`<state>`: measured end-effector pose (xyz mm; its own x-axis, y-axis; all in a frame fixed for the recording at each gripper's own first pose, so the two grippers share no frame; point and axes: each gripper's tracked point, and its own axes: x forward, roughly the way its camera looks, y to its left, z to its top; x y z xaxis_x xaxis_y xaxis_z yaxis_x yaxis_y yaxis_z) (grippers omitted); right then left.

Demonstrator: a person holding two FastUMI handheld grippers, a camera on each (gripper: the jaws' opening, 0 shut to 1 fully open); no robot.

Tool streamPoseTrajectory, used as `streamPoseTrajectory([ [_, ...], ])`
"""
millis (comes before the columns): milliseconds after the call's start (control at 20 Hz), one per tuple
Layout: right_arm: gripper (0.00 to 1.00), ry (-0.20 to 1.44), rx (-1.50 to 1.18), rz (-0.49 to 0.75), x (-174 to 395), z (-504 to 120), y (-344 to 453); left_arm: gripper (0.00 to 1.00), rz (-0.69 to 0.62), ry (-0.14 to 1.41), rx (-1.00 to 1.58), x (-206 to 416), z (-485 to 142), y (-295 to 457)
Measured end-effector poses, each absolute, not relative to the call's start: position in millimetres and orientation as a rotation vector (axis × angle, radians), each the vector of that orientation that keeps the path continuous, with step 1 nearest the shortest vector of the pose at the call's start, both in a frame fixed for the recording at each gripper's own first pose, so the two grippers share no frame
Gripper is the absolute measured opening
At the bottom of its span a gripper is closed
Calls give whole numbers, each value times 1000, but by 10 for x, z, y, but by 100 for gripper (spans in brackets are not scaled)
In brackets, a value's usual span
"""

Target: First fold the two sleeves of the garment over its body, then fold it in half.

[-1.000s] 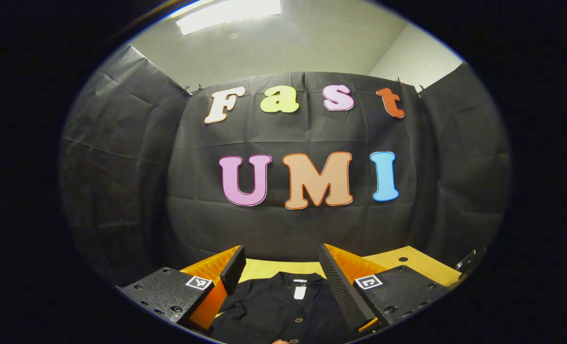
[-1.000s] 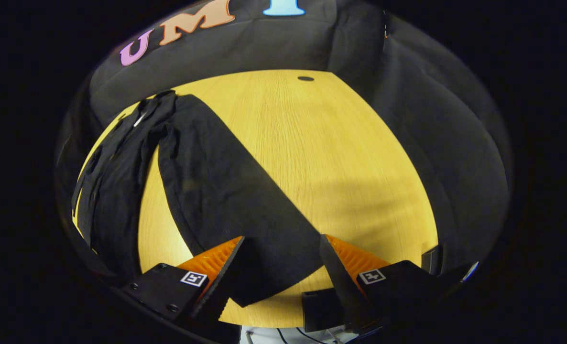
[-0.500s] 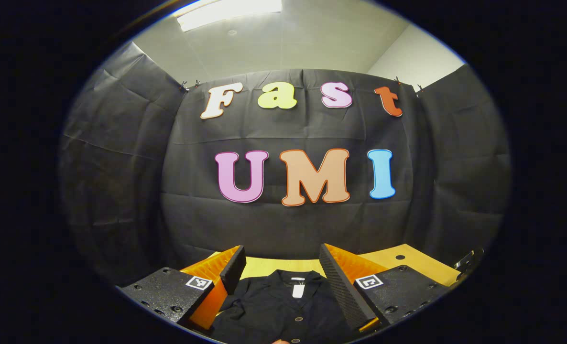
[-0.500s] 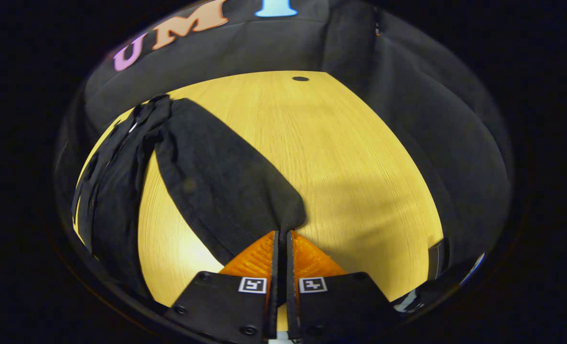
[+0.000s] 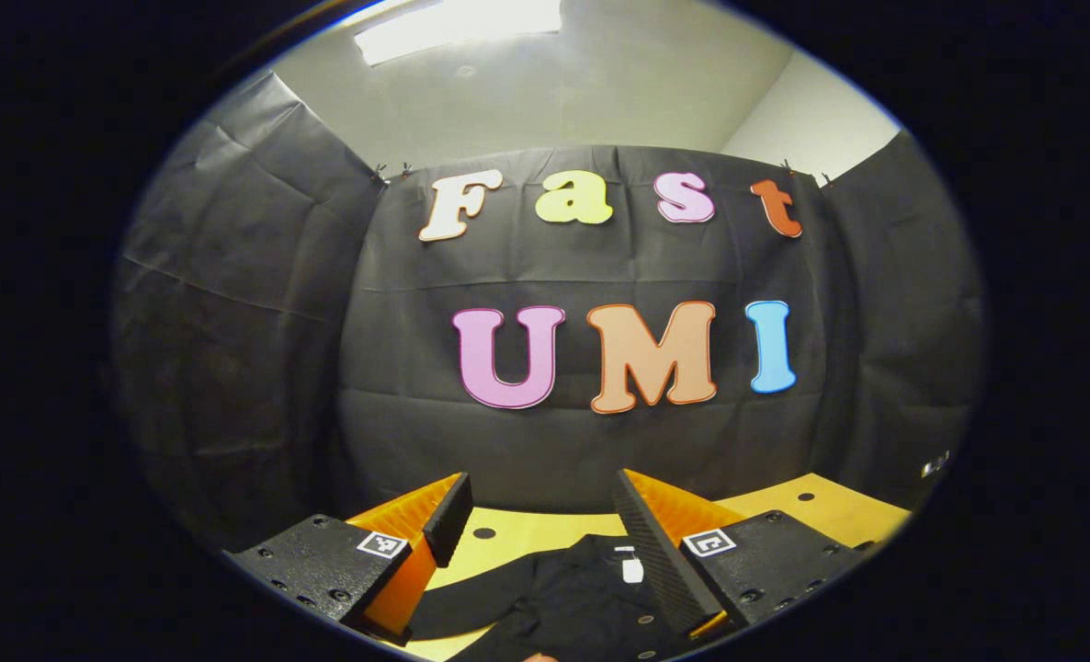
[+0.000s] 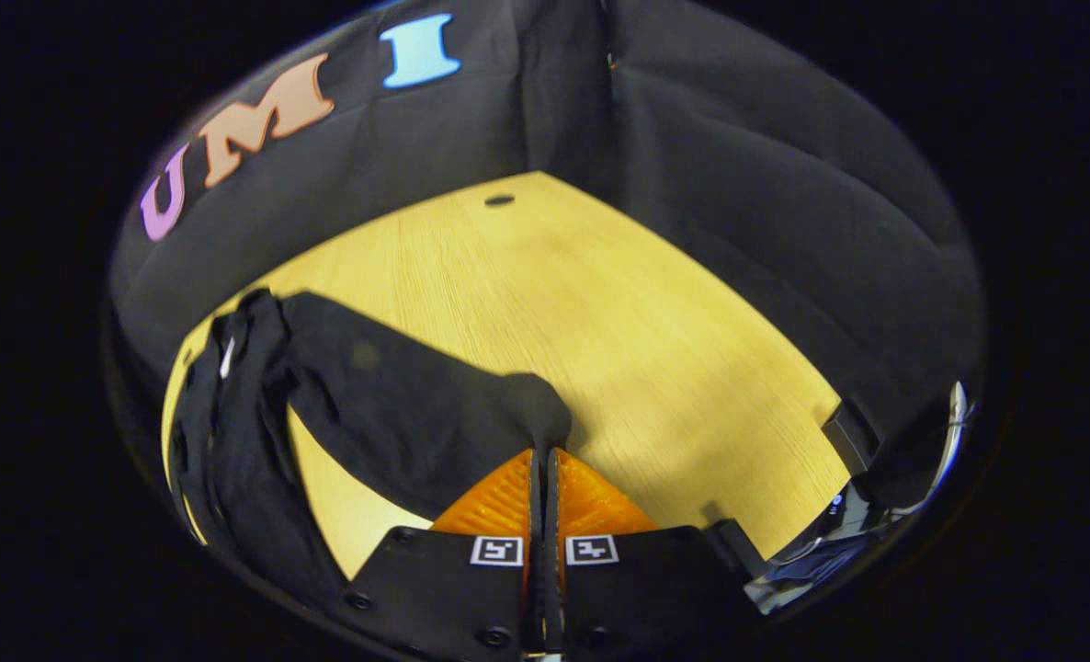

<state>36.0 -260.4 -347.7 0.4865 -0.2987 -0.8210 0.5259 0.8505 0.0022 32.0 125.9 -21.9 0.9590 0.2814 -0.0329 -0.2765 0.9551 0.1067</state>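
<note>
A black button-up shirt (image 5: 582,598) lies on the yellow wooden table (image 5: 784,506), its collar and white tag toward the back wall. In the left gripper view my left gripper (image 5: 538,519) hangs open above the shirt's collar, nothing between its fingers. In the right gripper view the shirt's body (image 6: 232,460) lies at the left and one long sleeve (image 6: 398,405) runs from it toward me. My right gripper (image 6: 539,478) is shut on that sleeve's cuff end, which bunches just ahead of the orange fingers.
Black cloth walls close in the table at the back and sides. The wooden table (image 6: 618,322) has a small dark hole (image 6: 499,199) near its far edge. A dark clamp and some equipment (image 6: 857,441) sit at the table's right edge.
The right gripper closed on the sleeve's cuff and has drawn it leftward and up; the sleeve now lies shorter and more crosswise. The left gripper shifted, so the shirt sits lower and to the right.
</note>
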Motion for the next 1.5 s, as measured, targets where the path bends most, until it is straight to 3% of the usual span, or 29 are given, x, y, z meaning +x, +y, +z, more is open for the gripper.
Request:
streamPoseTrajectory([
  [250, 3, 746, 237, -394, 973, -2782, -2160, 92, 311, 65, 85, 191, -289, 1585],
  [800, 2, 565, 188, -148, 1926, -1841, -697, 92, 372, 86, 81, -79, -376, 2342],
  [1500, 0, 524, 92, 63, 2609, -1702, 1034, 93, 410, 138, 51, -207, -607, 3397],
])
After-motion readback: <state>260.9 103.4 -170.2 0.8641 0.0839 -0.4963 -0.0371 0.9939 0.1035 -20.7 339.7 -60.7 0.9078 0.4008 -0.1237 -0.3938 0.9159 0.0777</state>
